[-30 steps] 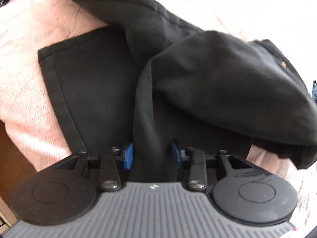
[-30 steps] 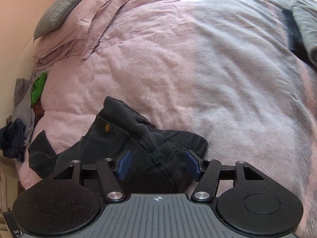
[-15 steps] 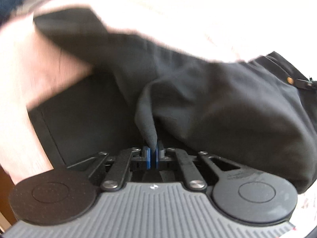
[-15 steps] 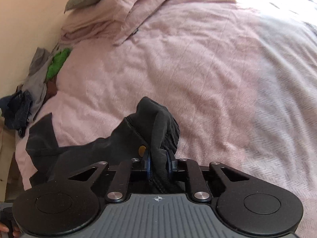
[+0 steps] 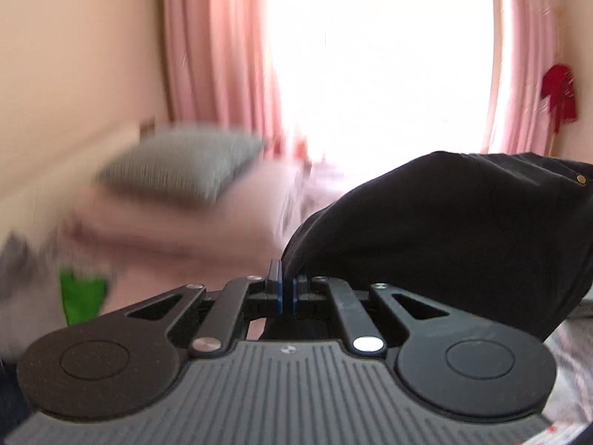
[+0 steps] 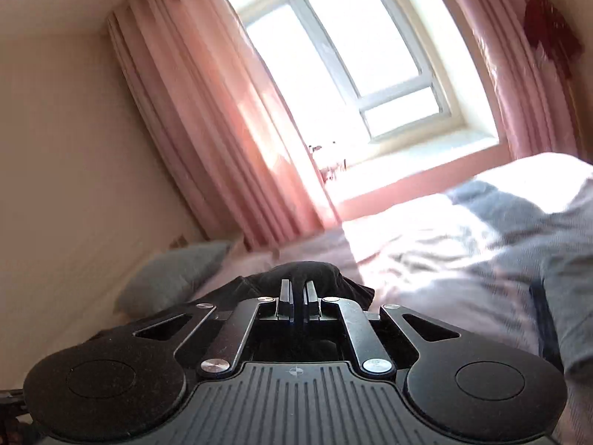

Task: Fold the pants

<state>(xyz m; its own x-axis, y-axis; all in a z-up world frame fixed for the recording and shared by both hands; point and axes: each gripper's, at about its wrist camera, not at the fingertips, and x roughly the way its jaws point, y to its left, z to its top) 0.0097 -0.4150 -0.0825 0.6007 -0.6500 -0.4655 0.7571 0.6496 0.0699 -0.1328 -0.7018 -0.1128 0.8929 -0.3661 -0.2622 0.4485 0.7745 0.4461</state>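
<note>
Both ends of black pants (image 5: 444,237) gripped and lifted clear of pink bed (image 6: 426,259). Left gripper (image 5: 285,289) clamped tight on cloth bulging to its right; right gripper (image 6: 295,298) likewise pinched on a dark bunch, jaws having just been closing onto it. No fold visible yet. Judged early: garment raised for spreading; laying flat and folding remain. Grey pillow (image 6: 174,278) beyond, curtains (image 6: 207,129), window behind.

Bright window (image 6: 355,63), pink curtains (image 6: 207,141), cream wall (image 6: 55,148), bed (image 6: 426,252) with grey pillow (image 6: 166,278)
</note>
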